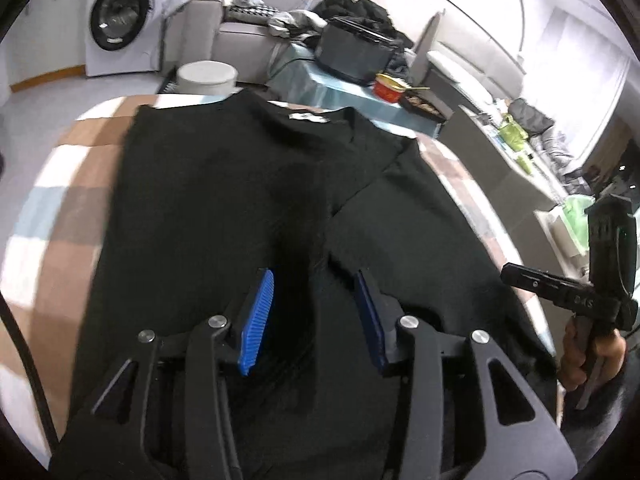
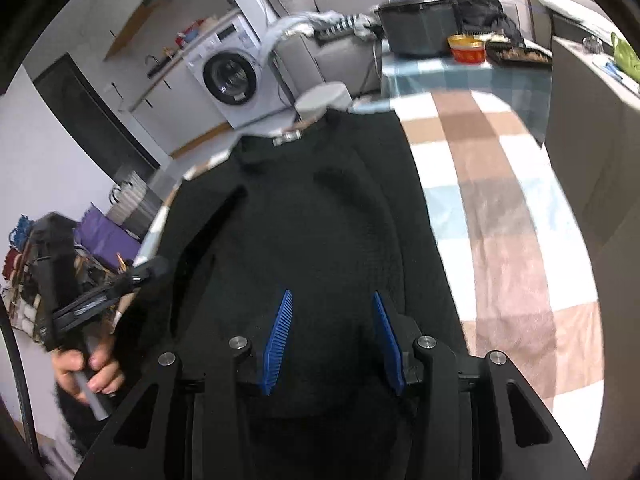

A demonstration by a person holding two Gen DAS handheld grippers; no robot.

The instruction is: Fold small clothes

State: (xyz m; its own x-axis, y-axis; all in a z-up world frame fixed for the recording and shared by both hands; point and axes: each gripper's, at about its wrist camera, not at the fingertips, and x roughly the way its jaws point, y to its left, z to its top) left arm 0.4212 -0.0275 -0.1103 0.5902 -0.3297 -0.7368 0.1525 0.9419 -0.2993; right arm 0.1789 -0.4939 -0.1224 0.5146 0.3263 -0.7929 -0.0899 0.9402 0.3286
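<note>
Left gripper (image 1: 314, 316): blue pads parted, nothing pinched between them, only dark cloth beneath, low centre of the left wrist frame. Whether the tips touch the fabric, cannot tell.

Right gripper (image 2: 332, 340): same state, pads apart with a clear gap, no cloth caught. It hangs over the near part of the garment, low centre of the right wrist frame. Each tool shows in the other's view: the right one at the far right edge of the left frame, held by a hand (image 1: 580, 356); the left one at lower left of the right frame, also hand-held (image 2: 90, 364).

Black sweater (image 1: 240, 184): laid out on the checked tablecloth (image 1: 60, 200), collar and white neck label (image 1: 308, 117) toward the top of frame. In the left view a panel on the right side looks already turned inward, its diagonal edge running from the collar down to centre. Left side still seems flat and unfolded, though the black knit hides most creases.

Step in hand, as I judge it: a re-grip between folds. To do it well:
- take the hem or side edge at two points well apart, so the fold line stays straight;
- pinch one layer only where the panel overlaps;
- lift low and carry across evenly, both tools together, to avoid dragging the body off the cloth;
- lay the edge down parallel to the folded panel before letting go.

Beyond the table: white stool (image 1: 206, 76), washing machine (image 1: 124, 20) upper left, dark bin (image 1: 352, 54) on a second table.
</note>
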